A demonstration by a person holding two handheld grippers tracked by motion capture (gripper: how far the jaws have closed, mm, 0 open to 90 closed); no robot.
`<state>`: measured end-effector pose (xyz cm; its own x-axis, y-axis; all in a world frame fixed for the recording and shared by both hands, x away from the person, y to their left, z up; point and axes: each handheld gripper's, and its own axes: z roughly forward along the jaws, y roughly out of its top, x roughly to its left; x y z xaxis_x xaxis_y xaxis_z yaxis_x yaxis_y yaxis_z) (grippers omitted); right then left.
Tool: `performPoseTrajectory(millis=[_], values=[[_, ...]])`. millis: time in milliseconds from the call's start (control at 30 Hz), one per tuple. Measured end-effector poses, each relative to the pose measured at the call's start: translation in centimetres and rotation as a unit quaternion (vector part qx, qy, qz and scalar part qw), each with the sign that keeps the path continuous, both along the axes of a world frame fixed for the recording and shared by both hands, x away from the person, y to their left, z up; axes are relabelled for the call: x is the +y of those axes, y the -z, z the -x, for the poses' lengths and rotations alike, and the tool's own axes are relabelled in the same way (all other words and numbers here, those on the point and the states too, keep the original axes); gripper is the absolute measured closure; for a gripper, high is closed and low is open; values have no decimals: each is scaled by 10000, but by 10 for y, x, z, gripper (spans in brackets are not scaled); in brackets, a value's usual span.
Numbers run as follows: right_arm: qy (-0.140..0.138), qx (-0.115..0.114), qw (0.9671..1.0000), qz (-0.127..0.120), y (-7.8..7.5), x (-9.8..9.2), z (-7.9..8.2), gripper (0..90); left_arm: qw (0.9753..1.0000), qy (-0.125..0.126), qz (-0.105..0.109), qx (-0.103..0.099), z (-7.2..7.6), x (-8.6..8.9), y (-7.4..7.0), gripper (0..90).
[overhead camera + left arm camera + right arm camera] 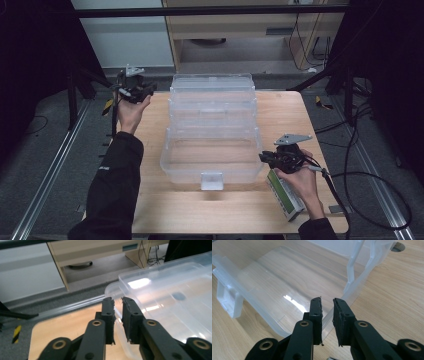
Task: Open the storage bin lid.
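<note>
- The left gripper (142, 91) is held at the far left corner of the wooden table (300, 120); in the left gripper view its two black jaws stand slightly apart with a narrow gap between them, clamped on nothing.
- Just past those jaws lies the rounded corner of the clear plastic box (160, 290), near but not touching them as far as can be told.
- The right gripper (266, 159) is held at the near right corner of the box; in the right gripper view (327, 302) its jaws are likewise a little apart and hold nothing, and the box's rim edge runs just beyond and below the gap.
- The clear plastic box sits in the middle of the table with its tiers spread open, stepped back from the person; a white latch (212, 180) hangs at its near wall.
- Under the person's right hand (300, 177) lies a small green and white carton (286, 197) near the table's right front edge; its printing is too small to read.
- No brand or lettering can be read on the box or the grippers.
</note>
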<state>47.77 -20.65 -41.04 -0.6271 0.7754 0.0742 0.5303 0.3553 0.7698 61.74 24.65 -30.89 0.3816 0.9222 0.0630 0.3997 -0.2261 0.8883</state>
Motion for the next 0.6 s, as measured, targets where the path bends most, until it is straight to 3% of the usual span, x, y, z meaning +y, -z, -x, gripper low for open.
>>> performPoseTrajectory(millis=[233,333,600], values=[[1,54,10000,-6,0,0,-1,775,9998,141,95,123,56,15,12,732],[12,58,10000,-13,0,0,-1,773,9995,203,176,169,74,19,19,702],[28,33,10000,13,0,1,-1,769,9984,407,27,390,111,21,42,671]])
